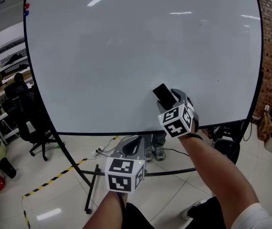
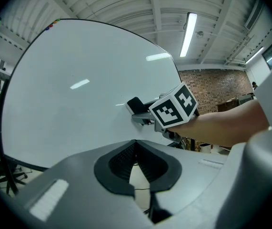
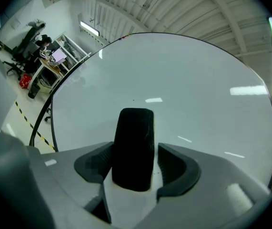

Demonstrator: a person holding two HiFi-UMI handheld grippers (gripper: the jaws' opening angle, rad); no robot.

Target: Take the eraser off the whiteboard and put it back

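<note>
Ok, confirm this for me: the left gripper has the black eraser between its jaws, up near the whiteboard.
Not right. It is the right gripper that has the black eraser between its jaws, up near the whiteboard. The right gripper view shows it there; the left gripper holds nothing.

The whiteboard [image 1: 126,56] bears coloured magnets [image 1: 26,5] at its upper-left corner.

Bright ceiling tube light [image 2: 188,32] glares on the whiteboard [image 1: 140,56]; fisheye edges bend.
</note>
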